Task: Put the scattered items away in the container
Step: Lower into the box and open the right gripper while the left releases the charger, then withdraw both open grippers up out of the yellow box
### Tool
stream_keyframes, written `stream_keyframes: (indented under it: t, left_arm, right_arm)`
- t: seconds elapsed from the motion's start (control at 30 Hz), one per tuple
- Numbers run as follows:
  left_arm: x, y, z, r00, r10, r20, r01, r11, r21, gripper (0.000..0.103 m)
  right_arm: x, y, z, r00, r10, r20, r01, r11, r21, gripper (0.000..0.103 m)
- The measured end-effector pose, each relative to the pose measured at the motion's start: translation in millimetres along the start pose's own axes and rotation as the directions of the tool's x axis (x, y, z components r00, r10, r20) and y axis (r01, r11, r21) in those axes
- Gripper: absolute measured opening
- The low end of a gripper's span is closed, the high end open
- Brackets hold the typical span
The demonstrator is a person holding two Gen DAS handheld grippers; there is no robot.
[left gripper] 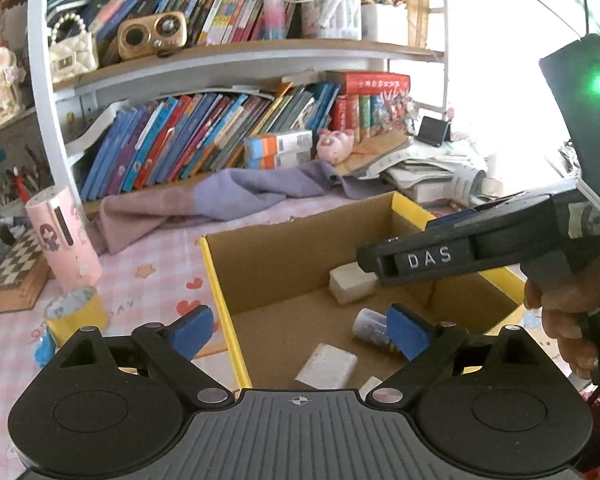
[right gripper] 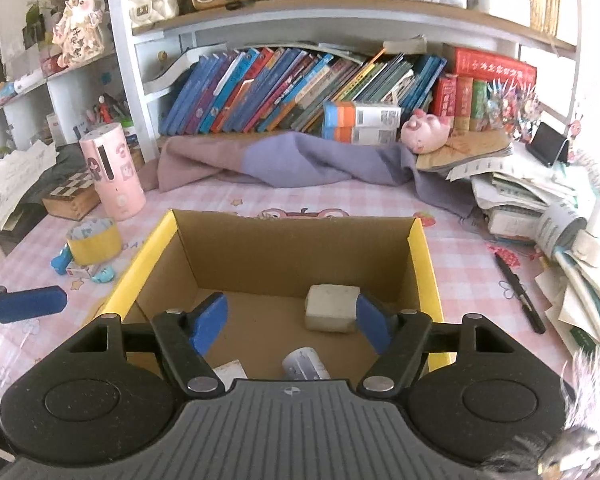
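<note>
Far left on the surface (right gripper: 260, 200), outside the box (right gripper: 424, 256): yellow tape roll (right gripper: 94, 240), with a small blue-and-white item (right gripper: 86, 270) touching its near side. Pink tube (right gripper: 112, 172) stands upright behind them, chessboard box (right gripper: 70, 196) beside it.

Left hand-held gripper (left gripper: 298, 330): jaws wide apart, nothing between them. It hangs over the box's left yellow wall, left pad outside the wall, right pad over the interior.

Box interior, left to right: flat white block (left gripper: 327, 366) near the front, small cylinder (right gripper: 304, 362) lying on its side, white cube (right gripper: 331, 307) further back. All three rest on the cardboard floor.

Right hand-held gripper (right gripper: 292, 322): jaws spread wide, empty, poised above the box with the cube seen just beside its right pad; contact cannot be confirmed.

Right of the box: black pen (right gripper: 520, 292) lying flat on the surface, well apart from the tape roll; paper stack beyond.

Judgement: both grippers are free, so the step in hand is fetching the next stray. The left one is nearer the tape roll; it should approach from above, straddle the roll's wall, and avoid nudging the small item against it. The pen suits the right gripper: close across its barrel, low to the surface, as it may roll.
</note>
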State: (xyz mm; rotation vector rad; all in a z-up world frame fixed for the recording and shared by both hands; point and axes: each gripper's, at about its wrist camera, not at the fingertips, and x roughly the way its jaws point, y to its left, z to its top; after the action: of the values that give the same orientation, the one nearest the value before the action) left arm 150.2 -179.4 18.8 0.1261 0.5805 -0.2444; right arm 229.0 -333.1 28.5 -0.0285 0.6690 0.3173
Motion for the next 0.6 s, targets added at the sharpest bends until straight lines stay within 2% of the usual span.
stream_keyframes:
  t: [0.6]
  left_arm:
    - [-42.6, 21.0, -28.1, 0.991, -0.133, 0.033, 0.131, 0.989, 0.062, 0.096]
  right_arm:
    - [-54.5, 35.7, -36.9, 0.981, -0.184, 0.060, 0.180, 0.981, 0.076, 0.075]
